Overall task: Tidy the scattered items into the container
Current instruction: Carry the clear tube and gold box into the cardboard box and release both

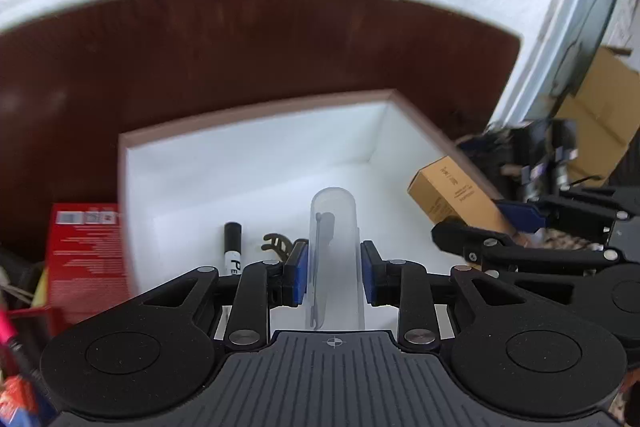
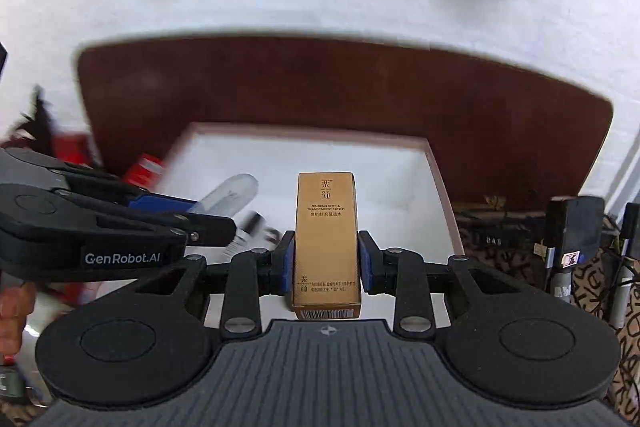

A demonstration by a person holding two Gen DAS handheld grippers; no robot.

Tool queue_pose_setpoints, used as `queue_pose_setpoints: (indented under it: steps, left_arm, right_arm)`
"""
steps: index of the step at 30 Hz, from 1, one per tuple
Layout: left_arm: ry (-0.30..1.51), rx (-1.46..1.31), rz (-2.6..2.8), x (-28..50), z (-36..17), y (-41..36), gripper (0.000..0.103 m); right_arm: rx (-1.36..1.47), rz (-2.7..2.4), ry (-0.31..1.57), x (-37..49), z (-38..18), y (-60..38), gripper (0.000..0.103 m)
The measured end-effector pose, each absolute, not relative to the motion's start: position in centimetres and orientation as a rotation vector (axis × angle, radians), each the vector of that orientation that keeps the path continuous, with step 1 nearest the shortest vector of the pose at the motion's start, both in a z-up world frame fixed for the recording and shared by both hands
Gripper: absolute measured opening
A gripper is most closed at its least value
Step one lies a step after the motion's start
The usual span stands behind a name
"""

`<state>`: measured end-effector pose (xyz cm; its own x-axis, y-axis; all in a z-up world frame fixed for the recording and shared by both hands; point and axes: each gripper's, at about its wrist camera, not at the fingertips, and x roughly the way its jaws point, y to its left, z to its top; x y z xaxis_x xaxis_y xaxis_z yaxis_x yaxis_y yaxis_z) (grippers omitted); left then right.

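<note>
1. Left gripper (image 1: 334,269): blue pads pressed on both sides of a clear plastic tube (image 1: 334,251), jaws narrowed to the tube's width. The tube's long axis runs straight out along the fingers, rounded end forward. Something grey sits inside it; what it is cannot be told.

2. Right gripper (image 2: 326,259): pads clamped on the 2 long sides of a gold carton (image 2: 326,243), printed as a toner. The carton's long axis also points forward along the fingers, barcode end nearest the camera.

3. The container (image 1: 256,115) is a white-lined box with a brown rim, standing on a dark wooden table (image 1: 240,43). In both wrist views it lies directly ahead of and below the held things.

4. Already in the box: a black-capped marker (image 1: 233,247) and a small dark hair clip (image 1: 276,245), near the front wall, just left of the tube.

5. Key relation: both grippers tilt downward toward the box opening, side by side. The tube looks to sit over the box's front left part, the carton near its right rim. The left gripper appears the further in.

6. Judgement: both things are in transit and close to release. The carton probably needs to go a little further inward first, or it may catch the rim.

7. Outside the box, on its left, a red box (image 1: 86,255) stands against its wall, not yet tidied.
</note>
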<state>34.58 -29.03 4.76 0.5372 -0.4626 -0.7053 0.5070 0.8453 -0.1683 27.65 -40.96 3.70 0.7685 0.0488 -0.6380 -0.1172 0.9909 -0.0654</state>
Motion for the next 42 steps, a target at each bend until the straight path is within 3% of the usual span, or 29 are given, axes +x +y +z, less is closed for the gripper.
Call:
queue_pose_setpoints:
  steps: [11,12,13,14,16,17,20,21,23,33,42]
  left_arm:
    - [0.986,0.120,-0.477,40.5,-1.0,-30.4,0.029]
    - [0.989,0.127,-0.477,40.6,-1.3,-30.5,0.043]
    - [1.002,0.125,-0.474,40.6,-1.5,-30.5,0.049]
    - [1.012,0.112,-0.472,40.7,-1.4,-30.4,0.070]
    - [1.008,0.080,-0.441,40.5,-1.2,-30.1,0.093]
    - [1.000,0.052,-0.430,40.5,-0.9,-29.8,0.092]
    - [1.025,-0.027,-0.463,40.7,-0.4,-29.0,0.095]
    - [1.027,-0.053,-0.479,40.6,-0.2,-28.7,0.095]
    - [1.021,-0.074,-0.491,40.3,0.1,-28.8,0.096]
    - [0.950,-0.051,-0.516,35.3,3.8,-27.5,0.098]
    - [0.683,0.001,-0.540,24.1,7.9,-20.8,0.103]
  right_arm:
    - [-0.266,0.012,0.976,37.5,-3.5,-42.4,0.035]
    - [-0.272,0.013,0.984,37.8,-3.8,-42.3,0.035]
    - [-0.275,0.016,0.990,38.0,-4.1,-42.2,0.035]
    - [-0.279,0.020,0.997,38.5,-4.3,-42.1,0.035]
    - [-0.283,0.033,0.998,38.6,-4.7,-42.0,0.038]
    - [-0.284,0.038,0.990,38.5,-4.8,-41.9,0.059]
    - [-0.292,0.042,0.953,37.8,-4.2,-41.8,0.069]
    - [-0.299,0.036,0.947,37.5,-4.0,-41.8,0.079]
    - [-0.305,0.026,0.920,36.7,-3.4,-41.8,0.088]
    - [-0.356,0.033,0.848,33.3,0.6,-41.0,0.098]
    - [-0.375,0.064,0.634,23.7,5.2,-36.6,0.102]
